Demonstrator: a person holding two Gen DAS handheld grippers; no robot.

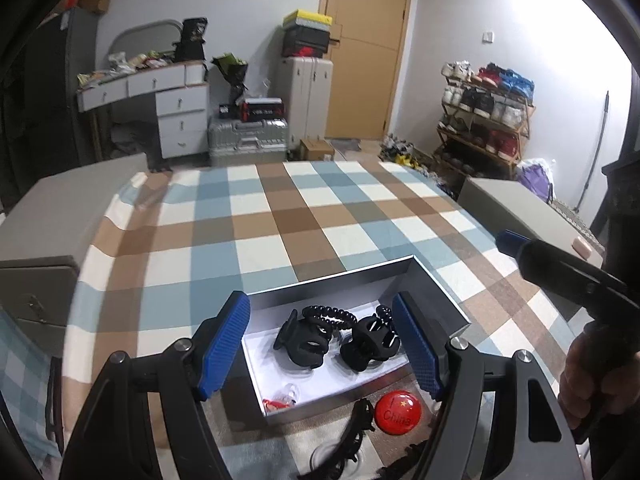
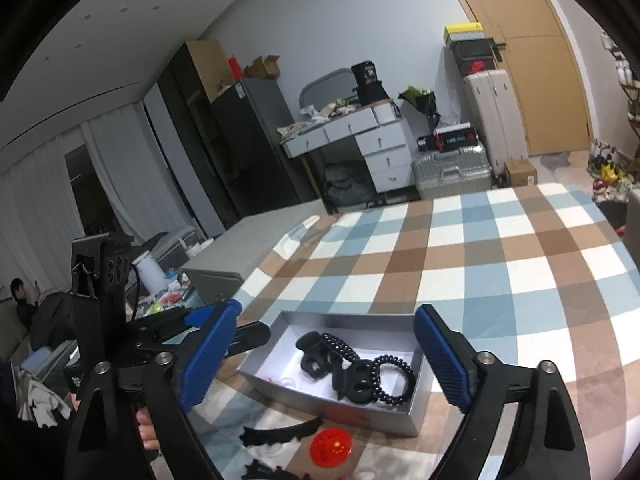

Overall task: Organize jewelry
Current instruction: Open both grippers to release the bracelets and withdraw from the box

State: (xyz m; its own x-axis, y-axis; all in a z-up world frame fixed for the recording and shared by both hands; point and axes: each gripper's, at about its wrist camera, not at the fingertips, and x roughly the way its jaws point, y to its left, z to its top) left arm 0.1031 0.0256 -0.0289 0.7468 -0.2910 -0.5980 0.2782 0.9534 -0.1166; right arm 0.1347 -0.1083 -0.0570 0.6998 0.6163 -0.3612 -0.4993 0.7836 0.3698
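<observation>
An open grey box with a white floor sits on the checked tablecloth. It holds two black claw clips, black coil hair ties and small clear and red bits. My left gripper is open and empty, hovering over the box's near end. In front of the box lie a red round badge and black hair combs. In the right wrist view my right gripper is open and empty above the box, with the badge and combs below.
The checked tablecloth covers the table beyond the box. Grey cabinets flank the table. Behind stand a desk with drawers, suitcases, a shoe rack and a door. The right gripper's tip shows at right.
</observation>
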